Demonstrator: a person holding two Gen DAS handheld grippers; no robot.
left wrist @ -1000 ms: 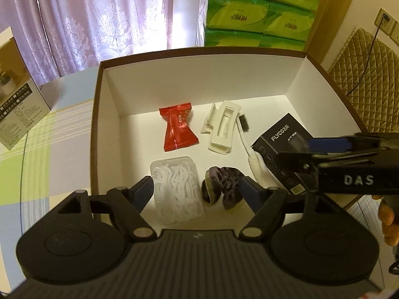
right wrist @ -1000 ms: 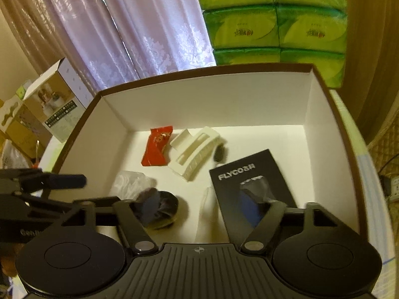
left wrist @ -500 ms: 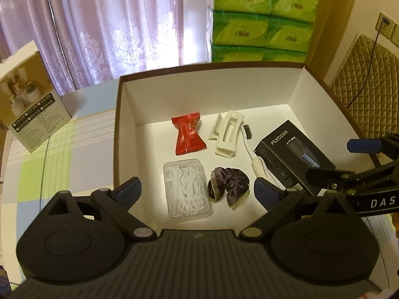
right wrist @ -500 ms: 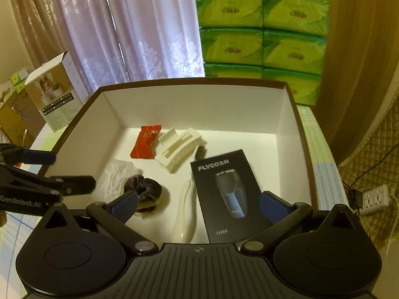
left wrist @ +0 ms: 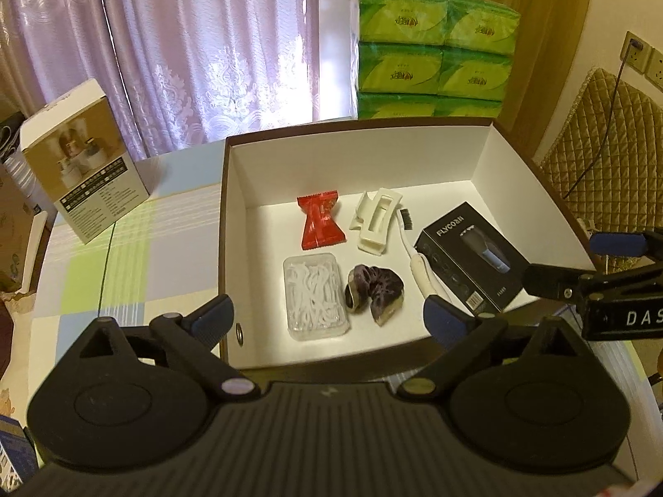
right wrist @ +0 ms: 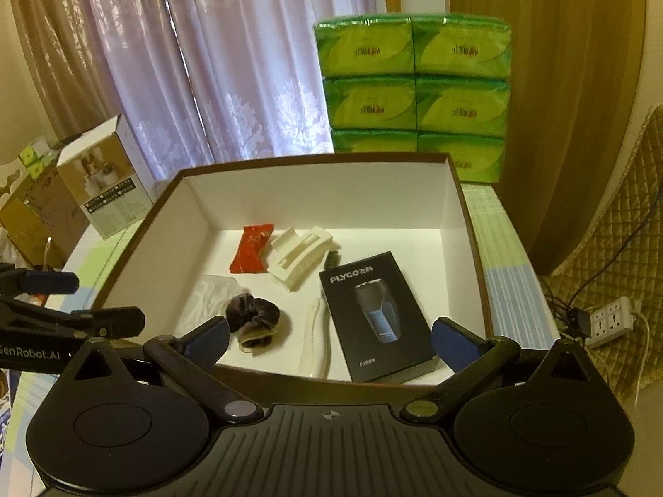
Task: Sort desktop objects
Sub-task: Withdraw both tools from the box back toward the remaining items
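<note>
A brown box with white inside (left wrist: 480,153) (right wrist: 453,215) holds a red packet (left wrist: 321,223) (right wrist: 252,248), a white hair claw (left wrist: 377,221) (right wrist: 298,256), a white toothbrush (left wrist: 418,261) (right wrist: 317,337), a black shaver box (left wrist: 472,256) (right wrist: 375,314), a clear case of floss picks (left wrist: 315,294) (right wrist: 207,302) and a dark purple scrunchie (left wrist: 375,290) (right wrist: 255,317). My left gripper (left wrist: 329,317) stands open above the box's near edge, nothing between its fingers. My right gripper (right wrist: 329,337) is open too, back from the near wall, and empty.
A white product carton (left wrist: 83,174) (right wrist: 105,178) stands on the checked tablecloth (left wrist: 124,265) left of the box. Stacked green tissue packs (left wrist: 435,58) (right wrist: 414,95) rise behind it, before lilac curtains. A quilted chair (left wrist: 609,145) and a power strip (right wrist: 613,319) lie to the right.
Both grippers have drawn back and up from inside the box to its near edge. The right gripper has slid right. The objects in the box lie unmoved.
</note>
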